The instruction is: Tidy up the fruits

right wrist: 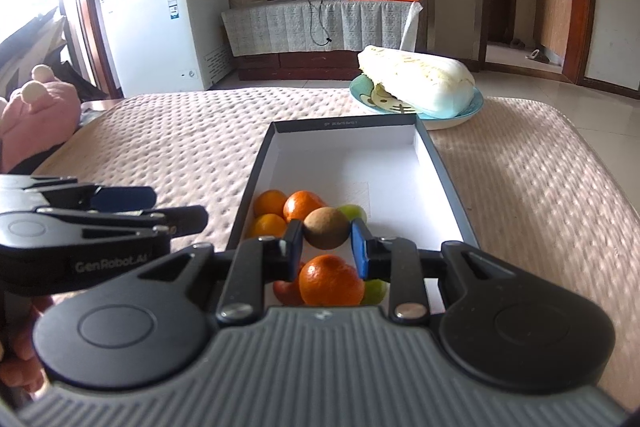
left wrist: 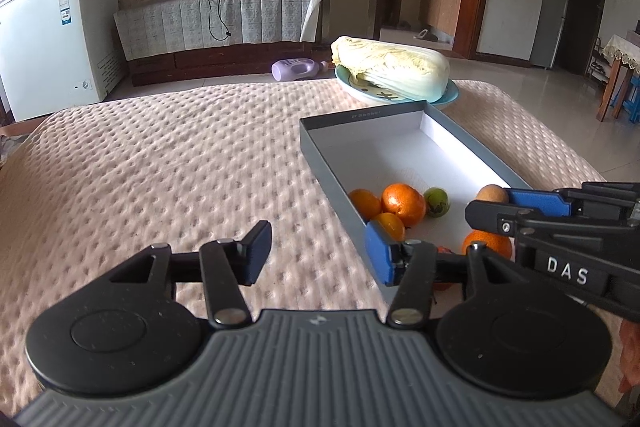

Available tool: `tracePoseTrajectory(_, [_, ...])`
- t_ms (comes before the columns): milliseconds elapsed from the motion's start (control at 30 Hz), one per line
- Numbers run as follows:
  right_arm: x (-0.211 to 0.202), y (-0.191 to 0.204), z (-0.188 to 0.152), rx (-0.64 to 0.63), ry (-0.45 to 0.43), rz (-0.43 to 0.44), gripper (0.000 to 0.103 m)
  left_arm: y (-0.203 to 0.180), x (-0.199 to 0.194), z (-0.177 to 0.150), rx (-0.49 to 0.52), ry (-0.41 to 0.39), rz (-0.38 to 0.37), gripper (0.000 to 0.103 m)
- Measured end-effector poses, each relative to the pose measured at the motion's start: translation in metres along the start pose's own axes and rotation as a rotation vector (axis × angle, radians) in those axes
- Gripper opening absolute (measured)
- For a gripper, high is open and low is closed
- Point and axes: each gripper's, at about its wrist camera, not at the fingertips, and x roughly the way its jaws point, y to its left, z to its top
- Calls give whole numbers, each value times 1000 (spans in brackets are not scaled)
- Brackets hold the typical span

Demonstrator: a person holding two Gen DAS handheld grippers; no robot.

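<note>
Right gripper clamps a kiwi over the box's near end, above the oranges. Best lowered into bare white floor before release, so nothing rolls. Left gripper gapes empty beside the box's left wall.

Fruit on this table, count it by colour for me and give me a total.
Orange fruit: 4
Green fruit: 2
Brown fruit, held in the right claw: 1
Red fruit, partly hidden: 1
Total: 8
</note>
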Motion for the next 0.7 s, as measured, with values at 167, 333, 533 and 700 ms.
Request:
tracePoseTrajectory(167, [2, -2, 1, 14, -6, -6, 29, 4, 1, -2, -12, 12, 5, 59])
tracePoseTrajectory(333, [4, -1, 2, 19, -3, 0, 29, 5, 1, -3, -11, 18, 8, 59])
tracePoseTrajectory(533, [5, 0, 1, 13, 5, 5, 29, 3, 1, -3, -11, 16, 2, 59])
tracePoseTrajectory(700, [5, -3, 2, 18, 4, -4, 30, 1, 3, -2, -8, 20, 3, 59])
